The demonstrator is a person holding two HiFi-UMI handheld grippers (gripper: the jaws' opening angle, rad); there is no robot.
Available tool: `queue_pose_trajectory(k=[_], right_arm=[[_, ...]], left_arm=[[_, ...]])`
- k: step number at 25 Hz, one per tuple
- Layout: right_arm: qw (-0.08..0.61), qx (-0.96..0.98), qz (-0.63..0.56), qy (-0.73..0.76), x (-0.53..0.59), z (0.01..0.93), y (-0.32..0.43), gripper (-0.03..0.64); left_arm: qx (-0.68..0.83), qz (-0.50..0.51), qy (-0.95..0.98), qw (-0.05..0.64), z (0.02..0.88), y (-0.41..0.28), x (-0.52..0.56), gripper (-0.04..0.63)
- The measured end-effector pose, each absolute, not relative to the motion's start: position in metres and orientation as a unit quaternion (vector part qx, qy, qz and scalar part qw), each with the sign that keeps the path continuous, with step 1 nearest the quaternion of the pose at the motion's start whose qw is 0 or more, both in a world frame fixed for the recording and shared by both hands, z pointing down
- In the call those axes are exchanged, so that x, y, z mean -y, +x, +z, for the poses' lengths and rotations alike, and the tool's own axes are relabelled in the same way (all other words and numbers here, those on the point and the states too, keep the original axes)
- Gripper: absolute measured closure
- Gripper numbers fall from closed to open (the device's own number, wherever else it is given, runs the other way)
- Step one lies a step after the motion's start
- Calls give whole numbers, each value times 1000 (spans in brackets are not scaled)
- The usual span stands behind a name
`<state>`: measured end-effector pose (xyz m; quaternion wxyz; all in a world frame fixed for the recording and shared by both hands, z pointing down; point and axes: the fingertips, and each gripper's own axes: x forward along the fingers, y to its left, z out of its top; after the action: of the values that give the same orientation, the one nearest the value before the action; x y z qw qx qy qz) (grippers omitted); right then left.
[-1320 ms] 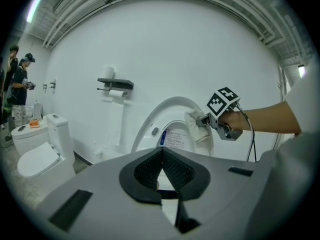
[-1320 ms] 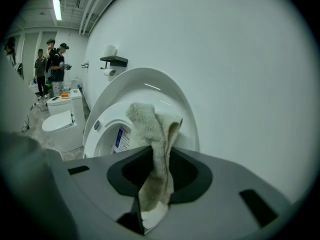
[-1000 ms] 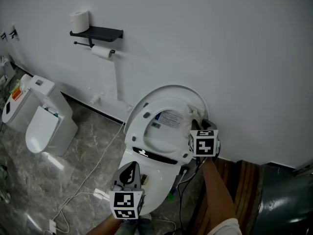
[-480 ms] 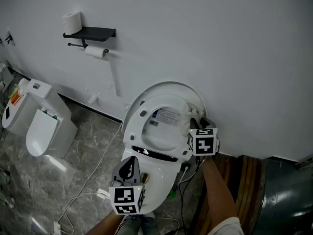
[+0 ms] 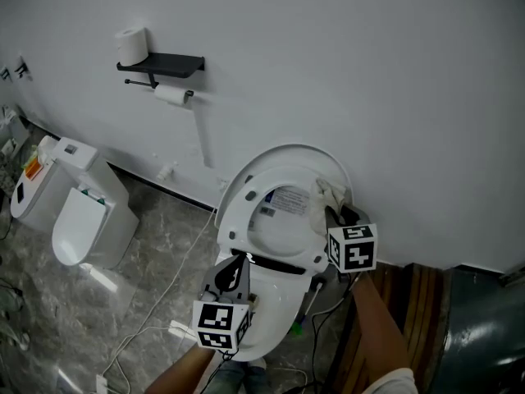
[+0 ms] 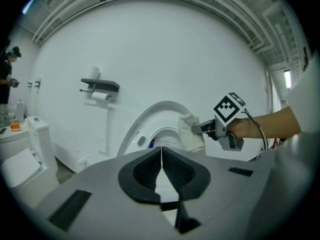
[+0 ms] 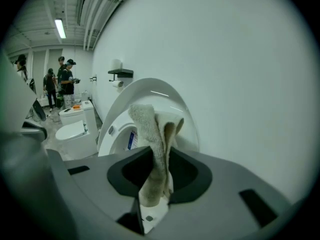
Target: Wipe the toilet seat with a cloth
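1. The right hand-held gripper [image 5: 336, 213] is clamped on the folded cloth [image 5: 328, 193]. The cloth lies against the upper right rim of the raised toilet seat [image 5: 246, 208], close to the wall.
2. To wipe well, I'd keep the cloth flat and follow the rim's curve, so only towel meets plastic.
3. The left hand-held gripper [image 5: 236, 263] hovers low in front of the seat, jaws together and empty.
4. Only the right gripper view shows the pinch itself. The left gripper view shows the cloth against the rim.

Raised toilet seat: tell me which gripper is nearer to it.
Right. The right gripper holds the cloth at the raised seat's right edge; the left gripper is shut, over the bowl's front.
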<state>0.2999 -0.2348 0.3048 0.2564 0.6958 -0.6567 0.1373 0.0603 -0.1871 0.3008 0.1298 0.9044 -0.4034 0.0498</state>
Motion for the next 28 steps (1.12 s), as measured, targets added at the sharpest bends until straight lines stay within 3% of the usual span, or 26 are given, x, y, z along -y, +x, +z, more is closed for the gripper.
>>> queue_pose_trajectory(k=[11,16,19,22,28], right_arm=[[240,687,162,666,156,276,248,518],[239,677,182,672,125,283,248,518],[236,670,200,675,111,290,251,518],[229,667,217,675,101,296,250,518],[211,678,246,660,93,306,238,518]], left_arm=[[345,46,934,77,267,83,228,578],[305,57,949,64,269,108,259,405],[292,78,953,37,272,129,278,339],[274,103,956,14,281,151,295,297],[269,169,947,-41,294,177,333,295]])
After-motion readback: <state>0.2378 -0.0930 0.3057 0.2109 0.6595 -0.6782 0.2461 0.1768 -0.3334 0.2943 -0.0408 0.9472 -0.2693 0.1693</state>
